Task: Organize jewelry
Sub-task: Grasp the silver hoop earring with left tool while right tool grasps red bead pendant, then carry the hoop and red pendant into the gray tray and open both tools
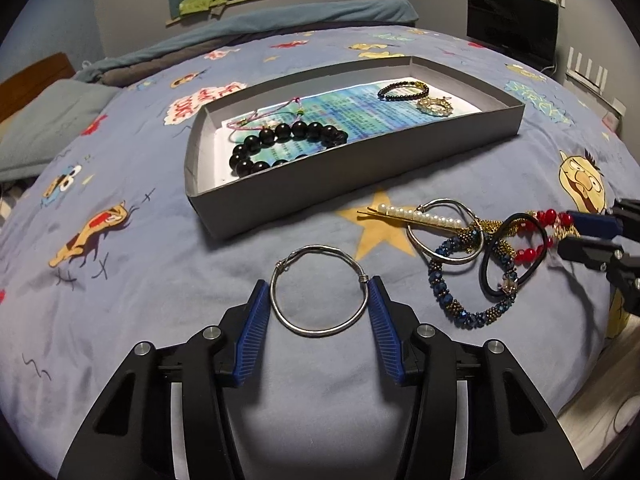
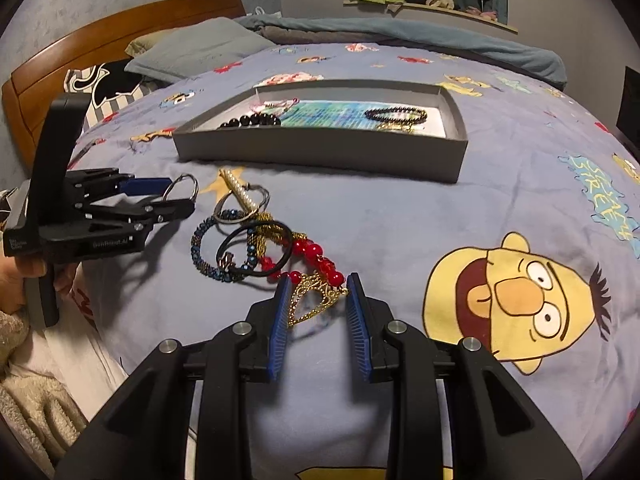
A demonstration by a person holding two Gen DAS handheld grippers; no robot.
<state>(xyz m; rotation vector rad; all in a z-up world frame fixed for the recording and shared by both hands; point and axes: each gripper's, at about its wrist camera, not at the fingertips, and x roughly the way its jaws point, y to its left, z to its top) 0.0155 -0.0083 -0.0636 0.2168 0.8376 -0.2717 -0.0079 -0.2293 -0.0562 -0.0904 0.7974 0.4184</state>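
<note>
A grey tray (image 1: 360, 168) on the bed holds a black bead bracelet (image 1: 280, 148), a pink cord, a small dark bracelet (image 1: 402, 90) and a gold brooch. My left gripper (image 1: 318, 286) is open, its pads on either side of a silver bangle (image 1: 318, 330) lying on the sheet. To the right lies a pile: pearl hairpin (image 1: 416, 214), silver ring, blue beaded bracelet (image 1: 464, 312), black hair tie, red bead necklace (image 2: 316, 256). My right gripper (image 2: 318, 282) is open around the necklace's gold pendant (image 2: 312, 300). The tray also shows in the right wrist view (image 2: 320, 156).
The bed has a blue cartoon-print sheet (image 1: 120, 300). Pillows (image 2: 200, 48) and a wooden headboard (image 2: 120, 36) lie at the far left. A dark monitor (image 1: 512, 22) stands past the bed. The bed edge is close on the right in the left wrist view.
</note>
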